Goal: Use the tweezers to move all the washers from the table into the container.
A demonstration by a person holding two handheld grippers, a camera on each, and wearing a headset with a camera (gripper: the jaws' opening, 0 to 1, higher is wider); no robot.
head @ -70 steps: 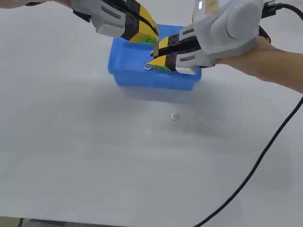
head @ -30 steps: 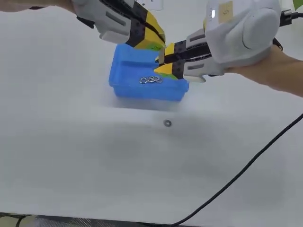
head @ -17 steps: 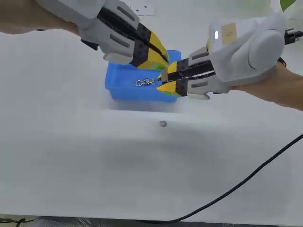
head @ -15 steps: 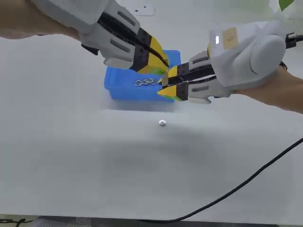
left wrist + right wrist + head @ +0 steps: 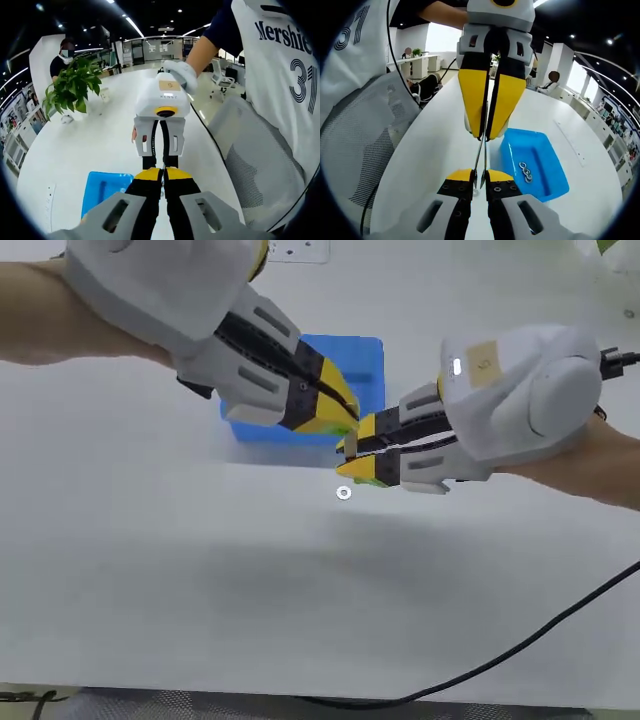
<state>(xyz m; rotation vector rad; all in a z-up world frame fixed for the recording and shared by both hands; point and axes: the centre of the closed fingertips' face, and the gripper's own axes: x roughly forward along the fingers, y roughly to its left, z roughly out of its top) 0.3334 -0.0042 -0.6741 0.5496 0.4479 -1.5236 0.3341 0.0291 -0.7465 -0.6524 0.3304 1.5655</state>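
The white tabletop point(image 5: 200, 590) spreads under everything. In the left gripper view the person's white shirt point(image 5: 280, 75) reads "31" in large dark numerals, with "Mershie" above it running out of view. The small word on the facing gripper's body is too small to read.

The left hand-held gripper point(image 5: 348, 420) reaches in from the upper left and the right hand-held gripper point(image 5: 350, 455) from the right, nose to nose. Both sets of jaws are drawn together on the tweezers point(image 5: 482, 145), the left on the rear end and the right around the legs near the tips.

The blue container point(image 5: 360, 365) sits behind them, its front half hidden by the left one. Three washers point(image 5: 525, 171) lie inside it. One loose washer point(image 5: 343, 493) lies on the tabletop just below the right one's tips.

Half a second ago the tips hung over the container's front edge; they have since come down off it, nearer the loose washer.
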